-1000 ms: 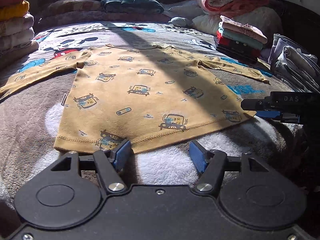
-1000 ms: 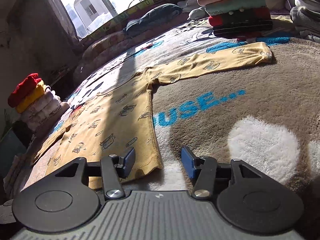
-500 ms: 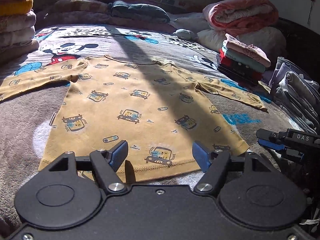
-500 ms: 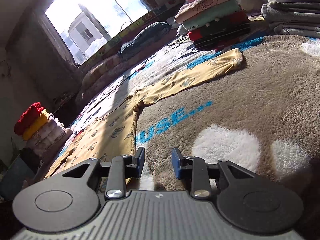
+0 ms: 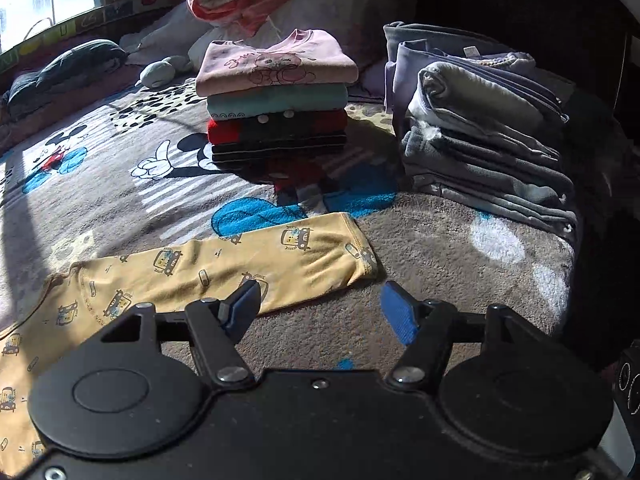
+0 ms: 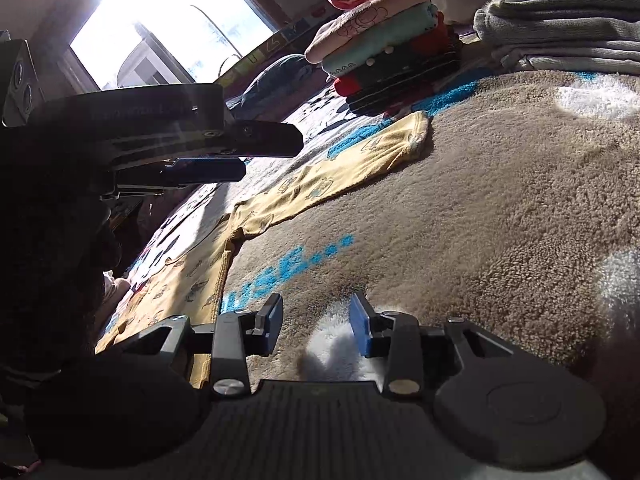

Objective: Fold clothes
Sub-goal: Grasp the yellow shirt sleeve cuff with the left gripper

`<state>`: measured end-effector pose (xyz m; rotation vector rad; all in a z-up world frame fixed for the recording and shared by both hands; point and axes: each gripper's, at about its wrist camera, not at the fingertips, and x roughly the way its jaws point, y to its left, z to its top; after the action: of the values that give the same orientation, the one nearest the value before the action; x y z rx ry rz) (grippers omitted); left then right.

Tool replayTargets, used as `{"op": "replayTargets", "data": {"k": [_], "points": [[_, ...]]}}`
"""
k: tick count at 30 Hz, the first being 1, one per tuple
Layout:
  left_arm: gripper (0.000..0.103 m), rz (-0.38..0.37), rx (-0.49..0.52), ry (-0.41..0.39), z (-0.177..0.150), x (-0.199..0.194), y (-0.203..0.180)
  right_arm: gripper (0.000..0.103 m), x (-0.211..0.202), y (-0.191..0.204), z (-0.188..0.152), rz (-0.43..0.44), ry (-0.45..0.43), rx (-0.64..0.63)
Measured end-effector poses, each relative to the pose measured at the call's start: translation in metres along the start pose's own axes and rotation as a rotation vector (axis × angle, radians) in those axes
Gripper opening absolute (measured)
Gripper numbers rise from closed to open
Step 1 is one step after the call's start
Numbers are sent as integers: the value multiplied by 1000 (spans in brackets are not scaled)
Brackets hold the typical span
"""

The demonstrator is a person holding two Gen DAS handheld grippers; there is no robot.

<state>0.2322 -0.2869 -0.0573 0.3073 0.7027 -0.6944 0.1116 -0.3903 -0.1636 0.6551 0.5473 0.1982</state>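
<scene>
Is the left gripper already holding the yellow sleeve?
No, the left gripper is open, with the yellow sleeve lying flat beyond it.

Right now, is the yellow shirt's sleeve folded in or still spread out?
Spread out. The sleeve lies flat and straight across the blanket, cuff toward the folded stack; neither open gripper holds it.

Left wrist view low over the bed, right wrist view lower, both facing yellow sleeve [image 5: 256, 264] and folded stack [image 6: 384, 40]
</scene>
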Motion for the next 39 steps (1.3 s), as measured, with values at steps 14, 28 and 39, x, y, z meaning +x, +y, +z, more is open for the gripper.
{"op": "replayTargets", "data": {"k": [14,28,39], "points": [[53,330,640,221,-4,92,-93,48,-1,11,-15,-52,-96,34],[39,540,740,283,24,155,-107,59,0,20,-22,-73,-139,-20],[4,467,360,237,56,141,-71,54,-8,20,-24,-70,-140,-3]]}}
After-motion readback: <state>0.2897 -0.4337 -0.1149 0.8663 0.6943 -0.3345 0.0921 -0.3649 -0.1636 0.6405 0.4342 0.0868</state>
